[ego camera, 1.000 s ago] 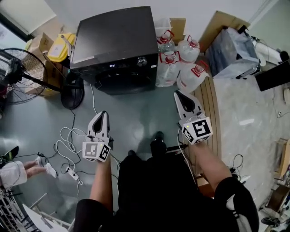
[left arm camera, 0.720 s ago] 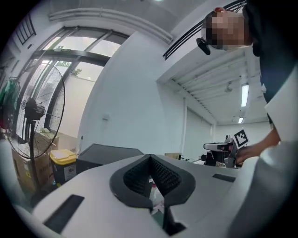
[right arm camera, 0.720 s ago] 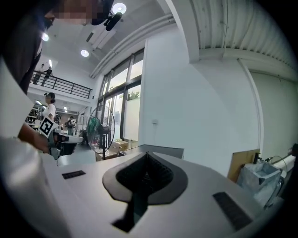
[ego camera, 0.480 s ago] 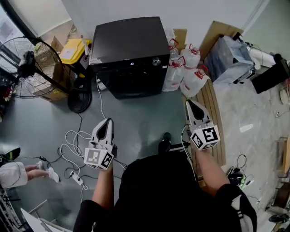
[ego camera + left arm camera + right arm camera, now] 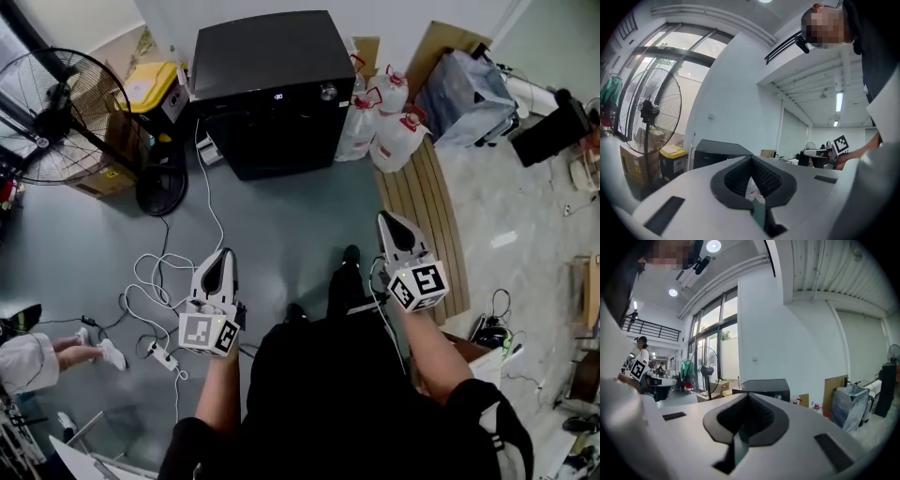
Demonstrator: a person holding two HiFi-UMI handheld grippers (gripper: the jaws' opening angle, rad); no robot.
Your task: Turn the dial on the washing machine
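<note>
"So, where does the washing machine sit for you?"

"Dead ahead across the grey floor, well apart from both grippers. I see the washing machine (image 5: 267, 66) as a black box against the far wall, with water jugs (image 5: 380, 131) just beside one flank. It looks heavy and rigid, so I don't expect it to budge when I twist something on its front."

"And your 2 grippers?"

"The left gripper (image 5: 219, 265) hangs low in front of the person's left side, its jaws closed tip to tip with nothing between them. The right gripper (image 5: 394, 230) is the same: jaws fully together, empty, pointing toward the machine."

"The dial itself?"

"That's the smallest thing I care about. The dial (image 5: 328, 92) is a round silvery knob at the jug end of the top front panel, beside the lit display (image 5: 278, 97). I judge it to be hard, smooth plastic or metal, so it's likely slippery, and it probably turns stiffly in clicks rather than spinning free. I'd open the right jaws wider than the knob, set 1 pad on each side of its rim, squeeze firmly and roll the wrist. Pinching only the front edge would probably slip off. From here it's too small for me to make out any ridges or markings."
</note>
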